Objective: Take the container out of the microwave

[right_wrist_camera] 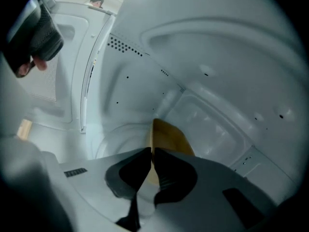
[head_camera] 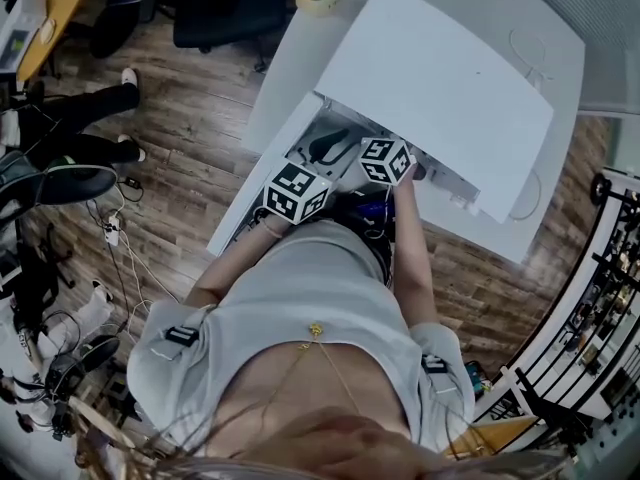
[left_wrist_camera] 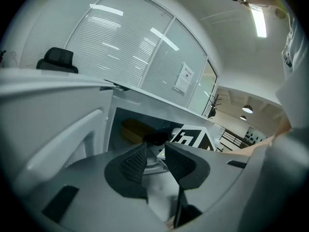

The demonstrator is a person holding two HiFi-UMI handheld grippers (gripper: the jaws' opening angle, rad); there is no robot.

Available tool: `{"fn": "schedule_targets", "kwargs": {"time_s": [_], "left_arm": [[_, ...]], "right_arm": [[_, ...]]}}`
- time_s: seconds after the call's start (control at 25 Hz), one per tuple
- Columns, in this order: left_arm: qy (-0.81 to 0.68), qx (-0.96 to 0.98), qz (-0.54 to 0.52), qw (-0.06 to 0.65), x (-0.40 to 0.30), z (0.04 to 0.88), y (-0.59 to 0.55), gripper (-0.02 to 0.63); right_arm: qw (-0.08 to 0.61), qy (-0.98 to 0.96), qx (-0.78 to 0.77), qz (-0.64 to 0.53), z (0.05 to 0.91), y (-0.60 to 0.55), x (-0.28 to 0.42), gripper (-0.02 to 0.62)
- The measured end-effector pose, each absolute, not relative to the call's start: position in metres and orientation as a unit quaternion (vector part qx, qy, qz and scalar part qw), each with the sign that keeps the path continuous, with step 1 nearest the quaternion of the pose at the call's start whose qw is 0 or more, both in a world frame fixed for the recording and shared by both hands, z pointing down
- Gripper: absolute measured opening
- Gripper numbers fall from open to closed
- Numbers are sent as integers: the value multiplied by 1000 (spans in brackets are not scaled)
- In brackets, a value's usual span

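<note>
Right gripper [right_wrist_camera: 152,153], foreground of its own view: jaws pinched on the near wall of the tan container [right_wrist_camera: 170,135], which sits deep inside the microwave [right_wrist_camera: 207,76], apparently on the turntable [right_wrist_camera: 113,137]. Left gripper [left_wrist_camera: 155,150]: jaws slightly apart with nothing between them, held outside the opening beside the open door [left_wrist_camera: 58,129]. The pinch on one thin wall looks shallow, so the container is best drawn straight toward the opening, kept level and clear of the frame; the free left gripper could steady the opposite side once it emerges
</note>
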State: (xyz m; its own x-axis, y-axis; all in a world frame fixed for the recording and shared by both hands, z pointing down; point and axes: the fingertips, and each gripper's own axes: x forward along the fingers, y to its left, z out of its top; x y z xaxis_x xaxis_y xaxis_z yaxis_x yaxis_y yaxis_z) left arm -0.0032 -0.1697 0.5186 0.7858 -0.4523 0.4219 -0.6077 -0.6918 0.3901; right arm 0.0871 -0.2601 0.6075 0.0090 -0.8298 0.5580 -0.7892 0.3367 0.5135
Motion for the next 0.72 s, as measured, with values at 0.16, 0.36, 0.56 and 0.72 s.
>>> {"fn": "schedule_targets", "kwargs": {"time_s": [0.16,0.36,0.56,0.72], "left_arm": [[-292,908,146,263,-3,517,-168,127],[-290,908,145,264,-4,517,-168,127],[-290,907,143,268,-5,520,-167,127],[-291,907,143,268,-6,522,-165,127]], "right_arm": [[424,-706,566,-34,607,-253,85,31],[421,-714,559,-26,606,-245,81,31],[414,-718,559,-13,607,-238,80,31],[408,-720,561,-5,606,-235,80,31]]}}
